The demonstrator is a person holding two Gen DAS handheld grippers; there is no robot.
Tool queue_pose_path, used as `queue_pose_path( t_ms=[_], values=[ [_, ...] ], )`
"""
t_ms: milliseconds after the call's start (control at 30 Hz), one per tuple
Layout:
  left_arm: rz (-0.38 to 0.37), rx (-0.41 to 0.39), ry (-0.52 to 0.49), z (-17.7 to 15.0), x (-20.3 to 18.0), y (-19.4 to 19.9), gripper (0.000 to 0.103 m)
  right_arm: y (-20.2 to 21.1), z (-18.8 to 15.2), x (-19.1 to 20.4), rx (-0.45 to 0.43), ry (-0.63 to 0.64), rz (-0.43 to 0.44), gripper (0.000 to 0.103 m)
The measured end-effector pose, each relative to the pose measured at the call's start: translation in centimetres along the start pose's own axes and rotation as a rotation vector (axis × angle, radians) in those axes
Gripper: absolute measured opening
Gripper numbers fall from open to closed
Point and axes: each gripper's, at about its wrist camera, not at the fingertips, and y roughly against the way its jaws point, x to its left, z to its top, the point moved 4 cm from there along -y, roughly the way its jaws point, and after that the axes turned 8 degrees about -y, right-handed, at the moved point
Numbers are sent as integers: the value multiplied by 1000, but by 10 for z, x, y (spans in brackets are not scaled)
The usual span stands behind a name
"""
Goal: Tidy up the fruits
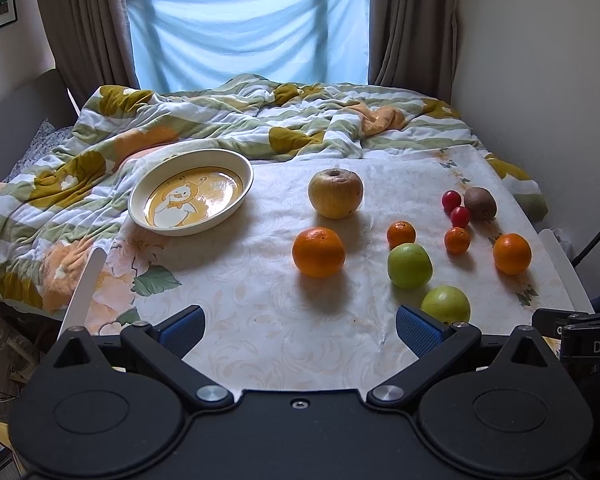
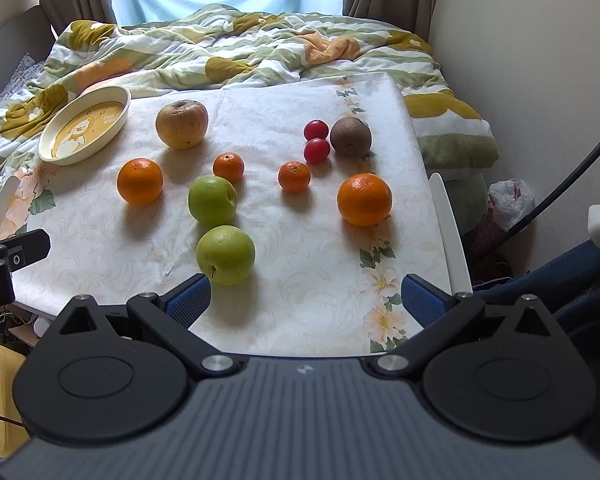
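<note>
Fruit lies on a floral tablecloth [image 1: 260,320]: a yellow apple [image 1: 335,193] [image 2: 181,123], two large oranges [image 1: 318,252] [image 1: 512,253], two small tangerines [image 1: 401,234] [image 1: 457,240], two green apples [image 1: 409,265] [image 1: 446,304], two red cherry tomatoes [image 1: 451,199] [image 1: 460,216] and a kiwi [image 1: 480,203]. An empty oval dish with a duck picture [image 1: 140,216] [image 2: 48,152] sits at the far left. My left gripper [image 1: 298,330] is open and empty above the near table edge. My right gripper [image 2: 306,298] is open and empty, its left fingertip just beside the nearest green apple [image 2: 225,255].
A rumpled green-and-yellow quilt [image 1: 220,120] lies on the bed behind the table. A wall [image 1: 540,60] runs along the right. White table edges show at left [image 1: 84,284] and right [image 2: 448,220]. A plastic bag [image 2: 512,200] lies on the floor at right.
</note>
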Motion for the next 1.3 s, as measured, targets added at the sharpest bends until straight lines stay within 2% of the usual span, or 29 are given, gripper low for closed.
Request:
queue_pose_path(
  t_ms=[967,1133,1300],
  values=[
    [-2,-5,8,1,15,-2,103,3,0,7,5,-5,4,103],
    [-21,-7,-3,6,16,3,103,5,-1,9,3,-19,11,103],
    [-63,-11,-60,14,7,0,103,10,-1,7,14,-39,6,103]
  ],
)
